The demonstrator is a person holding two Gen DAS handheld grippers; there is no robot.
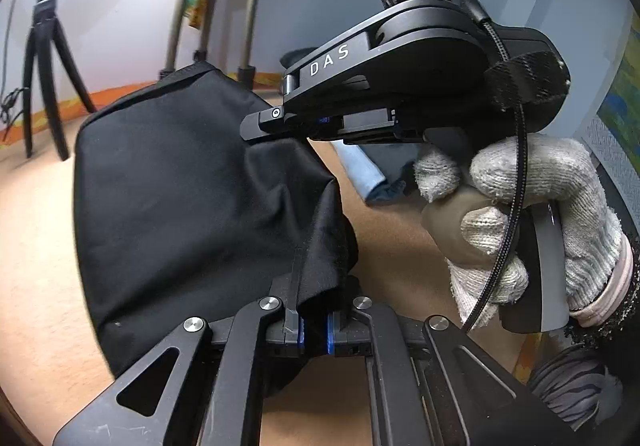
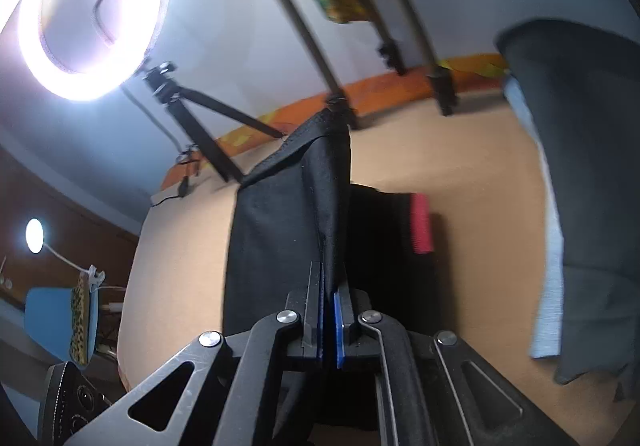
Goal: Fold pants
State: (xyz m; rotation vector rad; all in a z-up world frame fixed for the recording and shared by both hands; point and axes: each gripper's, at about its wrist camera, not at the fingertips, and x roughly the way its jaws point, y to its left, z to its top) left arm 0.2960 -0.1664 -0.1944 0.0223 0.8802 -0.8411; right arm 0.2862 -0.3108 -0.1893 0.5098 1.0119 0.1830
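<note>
The black pants [image 1: 180, 206] hang lifted over the tan table [image 1: 36, 246], held up between both grippers. My left gripper [image 1: 320, 298] is shut on a bunched edge of the fabric at the bottom of the left wrist view. The right gripper [image 1: 264, 126], held by a white-gloved hand [image 1: 520, 198], pinches another edge higher up and to the right. In the right wrist view the right gripper [image 2: 330, 282] is shut on a fold of the pants [image 2: 276, 230]. The fabric rises to a stitched hem. A red tag [image 2: 422, 224] shows on the dark cloth behind.
A pile of dark grey and light blue clothes [image 2: 580, 174] lies on the table [image 2: 472, 174] to the right. Black tripods [image 1: 44, 58] and metal stand legs [image 1: 252, 6] stand at the far edge. A bright ring light [image 2: 92, 6] glows at upper left.
</note>
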